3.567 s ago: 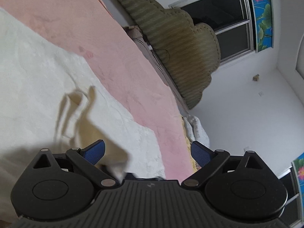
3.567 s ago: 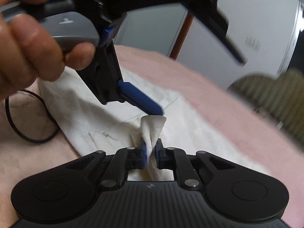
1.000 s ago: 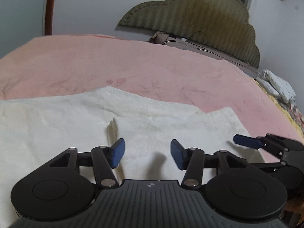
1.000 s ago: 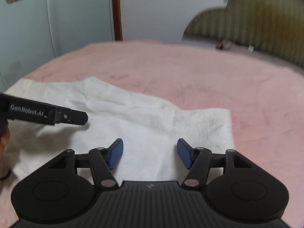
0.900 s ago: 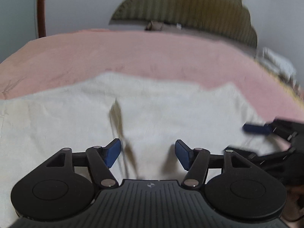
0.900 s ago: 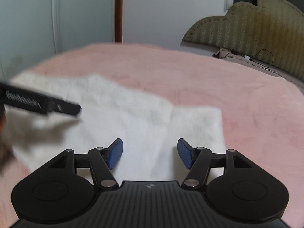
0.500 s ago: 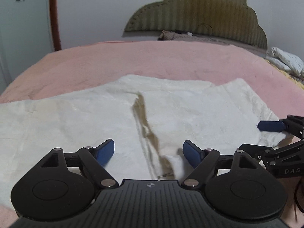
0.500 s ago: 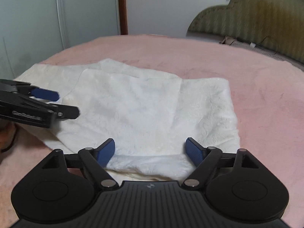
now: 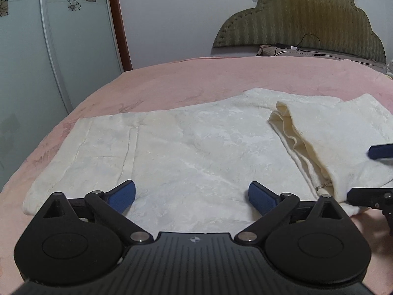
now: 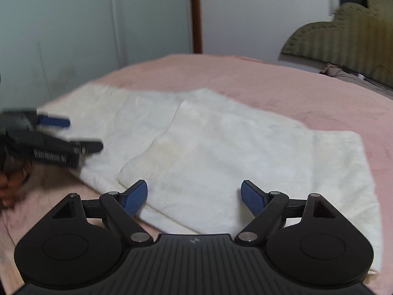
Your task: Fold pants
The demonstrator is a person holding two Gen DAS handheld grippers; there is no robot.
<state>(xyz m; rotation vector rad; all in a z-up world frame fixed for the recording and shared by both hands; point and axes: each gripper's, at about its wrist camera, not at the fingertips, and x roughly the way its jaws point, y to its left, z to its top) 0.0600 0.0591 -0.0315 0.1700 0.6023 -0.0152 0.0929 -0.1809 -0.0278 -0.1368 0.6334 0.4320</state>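
Note:
Cream white pants [image 9: 196, 147] lie flat on the pink bed, with the right end folded back over the middle [image 9: 331, 132]. In the right wrist view the pants [image 10: 233, 152] show the folded layer on top. My left gripper [image 9: 191, 194] is open and empty, just above the pants' near edge. My right gripper [image 10: 194, 196] is open and empty over the folded part. The left gripper also shows in the right wrist view [image 10: 63, 135] at the left. The right gripper's fingers [image 9: 380, 151] show at the right edge of the left wrist view.
The pink bedspread [image 9: 172, 86] surrounds the pants. An olive padded headboard [image 9: 307, 24] stands at the far right with a cable on a ledge. A glass sliding door [image 9: 36, 49] and a brown door frame [image 9: 118, 24] are at the left.
Both grippers have opened wider and pulled back to the left. The right end of the pants now lies folded over the middle, released by the right gripper.

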